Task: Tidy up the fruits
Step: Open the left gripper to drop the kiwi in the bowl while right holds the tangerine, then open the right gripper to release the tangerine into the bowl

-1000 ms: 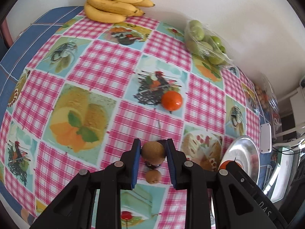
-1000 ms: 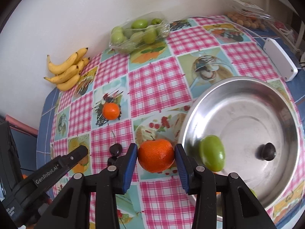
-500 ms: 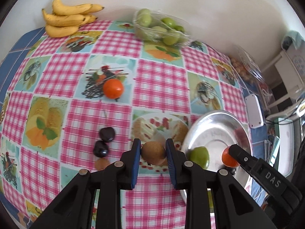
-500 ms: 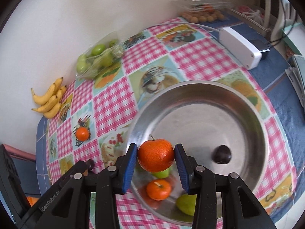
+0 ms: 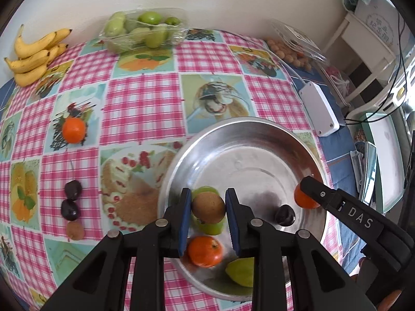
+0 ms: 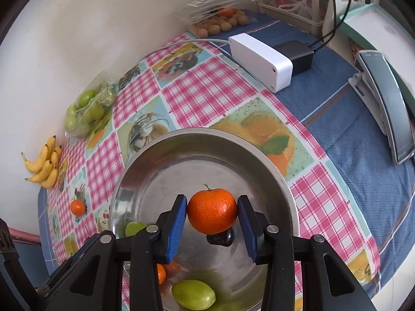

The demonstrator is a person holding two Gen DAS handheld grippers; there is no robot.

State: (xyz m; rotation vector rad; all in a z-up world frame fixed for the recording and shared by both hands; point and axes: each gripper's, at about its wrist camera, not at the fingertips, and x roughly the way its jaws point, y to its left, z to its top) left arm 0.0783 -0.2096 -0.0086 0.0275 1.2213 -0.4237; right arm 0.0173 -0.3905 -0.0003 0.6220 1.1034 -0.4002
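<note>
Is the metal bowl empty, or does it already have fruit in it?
Not empty. The metal bowl already holds a tangerine, two green fruits and a dark plum.

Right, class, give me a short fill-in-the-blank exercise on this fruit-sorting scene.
1. The left gripper holds a brown ____.
2. The right gripper holds its orange fruit above the metal ____.
3. The bananas lie against the ____.
4. On the cloth beside the bowl, the two dark fruits number ____.

Missing words: kiwi; bowl; wall; two
</note>
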